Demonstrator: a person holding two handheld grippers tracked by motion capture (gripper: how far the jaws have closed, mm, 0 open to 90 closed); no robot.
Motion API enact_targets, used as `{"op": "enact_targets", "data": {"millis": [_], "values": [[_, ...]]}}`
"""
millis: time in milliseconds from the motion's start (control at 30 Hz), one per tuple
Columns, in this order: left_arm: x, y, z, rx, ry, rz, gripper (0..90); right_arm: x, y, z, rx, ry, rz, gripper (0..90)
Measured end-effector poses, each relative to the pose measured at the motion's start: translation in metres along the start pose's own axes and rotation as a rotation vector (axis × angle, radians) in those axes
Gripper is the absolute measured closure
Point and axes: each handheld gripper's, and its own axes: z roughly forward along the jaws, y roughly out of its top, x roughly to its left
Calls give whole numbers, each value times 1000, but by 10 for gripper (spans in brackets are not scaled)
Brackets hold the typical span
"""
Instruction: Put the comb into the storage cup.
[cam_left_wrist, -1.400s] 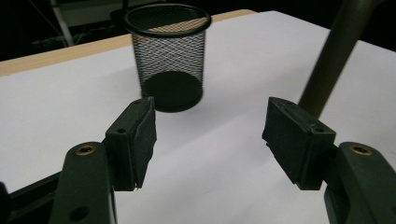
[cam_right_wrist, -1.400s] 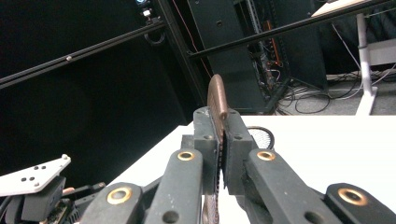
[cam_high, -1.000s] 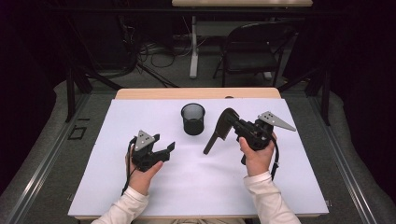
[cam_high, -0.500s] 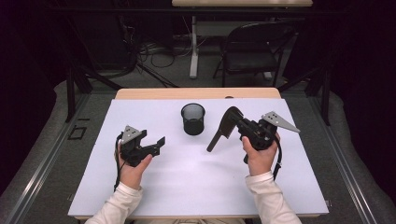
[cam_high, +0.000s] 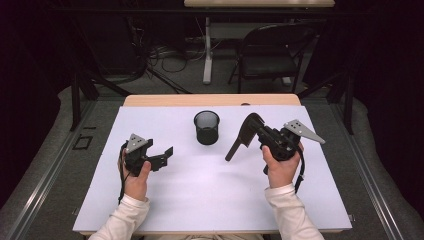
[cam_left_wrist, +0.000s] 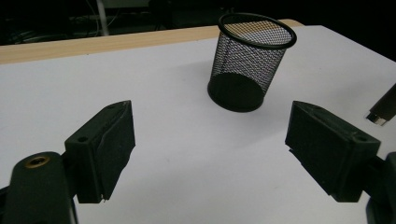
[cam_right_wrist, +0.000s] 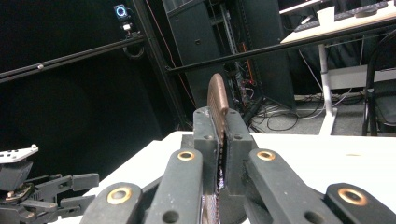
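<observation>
Right gripper (cam_high: 250, 131) clamped on a slim dark tool (cam_high: 236, 149), its tip angled down beside the mesh cup (cam_high: 206, 127).

Left gripper (cam_high: 162, 157), jaws just opened wide and holding nothing, faces the empty cup on the white counter (cam_high: 200, 190), probably leaving room for the tool to go in.

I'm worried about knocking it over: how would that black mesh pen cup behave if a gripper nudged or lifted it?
The mesh pen cup is see-through wire and looks empty, so it is probably light and would slide on the smooth white table. It stands upright, taller than wide, so a push near the rim might tip it. Once on its round side, it would likely roll.
</observation>
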Motion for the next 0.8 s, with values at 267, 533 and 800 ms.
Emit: {"op": "enact_targets", "data": {"millis": [267,533,800], "values": [[7,1,-6,-27,6,-9,157,3,2,2,7,-4,-17,870],[13,1,-10,-47,27,10,157,6,5,12,18,-6,-19,870],[16,1,-11,-60,49,25,157,6,14,23,44,-24,-24,870]]}}
